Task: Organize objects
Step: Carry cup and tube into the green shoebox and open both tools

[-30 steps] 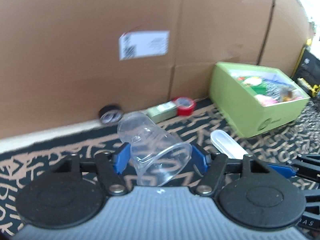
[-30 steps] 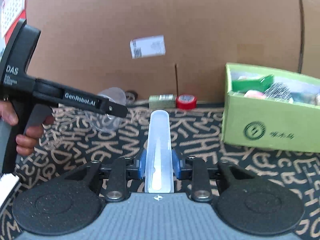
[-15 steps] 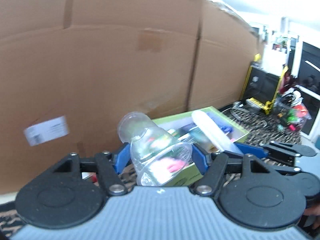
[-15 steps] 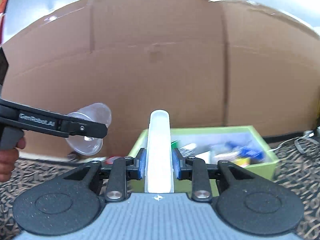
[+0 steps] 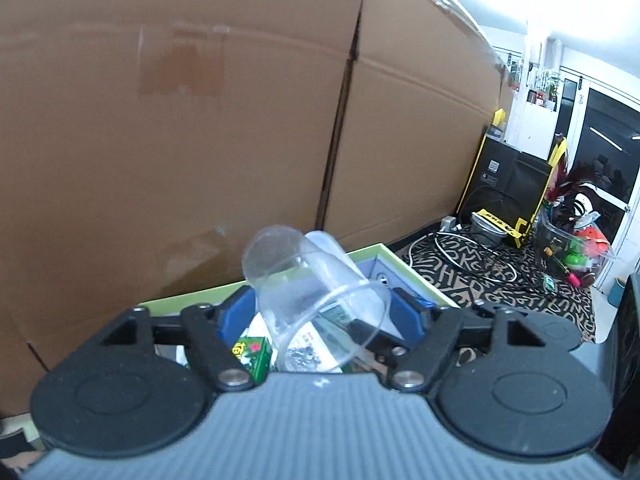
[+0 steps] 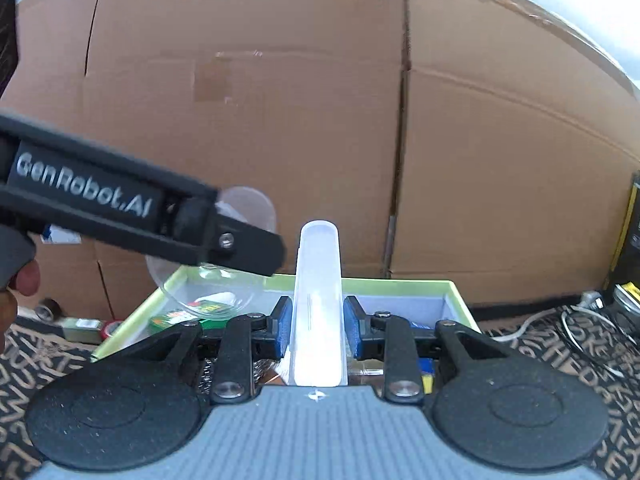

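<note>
Now the left gripper (image 5: 322,314) stands over the green box (image 5: 416,278) with a clear plastic cup (image 5: 316,292) between its blue pads (image 5: 406,314). Its jaws have just been opening: the pads are spread, a gap shows on both sides of the cup, and the cup lies tilted with its mouth toward the camera and its bottom pointing up and away. I judge that it is no longer pinched and is about to drop into the box.

The right gripper (image 6: 318,326) is beside it, also above the box. Its jaws have just opened a little, and a thin gap now shows between its pads and the white translucent case (image 6: 318,300). I think the case is hardly gripped any more.

Inside the box I see a small green carton (image 5: 252,354) and some printed packets, so the box is already partly filled. Behind it a big cardboard wall (image 5: 180,140) closes the scene, and the patterned carpet (image 5: 460,264) lies around.

The step in hand seems to be the putting of both things into the box. The next move calls for spreading the right jaws wider over a free place, then lifting both grippers straight away, so that the light cup is not caught and pulled out again.
</note>
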The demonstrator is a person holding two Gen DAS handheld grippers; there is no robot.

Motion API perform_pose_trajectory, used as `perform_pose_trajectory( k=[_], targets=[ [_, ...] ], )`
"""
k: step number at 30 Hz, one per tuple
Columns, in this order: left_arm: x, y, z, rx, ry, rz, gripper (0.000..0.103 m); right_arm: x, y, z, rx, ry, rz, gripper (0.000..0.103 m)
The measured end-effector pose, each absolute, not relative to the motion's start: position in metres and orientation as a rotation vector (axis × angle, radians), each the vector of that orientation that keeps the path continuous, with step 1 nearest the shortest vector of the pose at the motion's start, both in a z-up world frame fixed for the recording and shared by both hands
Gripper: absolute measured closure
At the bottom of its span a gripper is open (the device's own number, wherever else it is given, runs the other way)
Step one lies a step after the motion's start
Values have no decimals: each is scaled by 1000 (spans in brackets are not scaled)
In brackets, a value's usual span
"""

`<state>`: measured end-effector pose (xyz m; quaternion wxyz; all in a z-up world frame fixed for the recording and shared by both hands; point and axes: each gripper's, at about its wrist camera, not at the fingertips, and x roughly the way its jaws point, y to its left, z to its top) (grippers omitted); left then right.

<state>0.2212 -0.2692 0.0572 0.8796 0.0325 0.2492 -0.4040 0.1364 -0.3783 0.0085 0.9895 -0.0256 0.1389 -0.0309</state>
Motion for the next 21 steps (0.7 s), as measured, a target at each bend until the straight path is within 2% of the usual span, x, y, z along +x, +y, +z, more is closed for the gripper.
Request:
perform_pose_trajectory(
  k=[1, 2, 3, 8, 11, 16, 21],
  targets=[
    [224, -268, 53, 58, 531, -831, 13, 138, -379, 5, -57, 282, -61, 53],
    [227, -265, 49, 42, 536, -815, 3, 138, -380, 1, -57, 278, -67, 44],
    [228, -261, 45, 23, 533, -799, 0, 135, -381, -3, -56, 260, -74, 33],
    [239, -246, 33, -35, 571, -765, 0, 126, -381, -12, -61, 237, -99, 31],
    [240, -241, 29, -42, 592, -750, 0, 124, -385, -14, -12, 254, -99, 25],
    [237, -234, 30, -38, 575, -764, 0, 119, -386, -9, 66, 265, -100, 25],
    [242, -252, 29, -79, 607, -827, 0, 102, -381, -2, 21, 228, -118, 24]
  ],
)
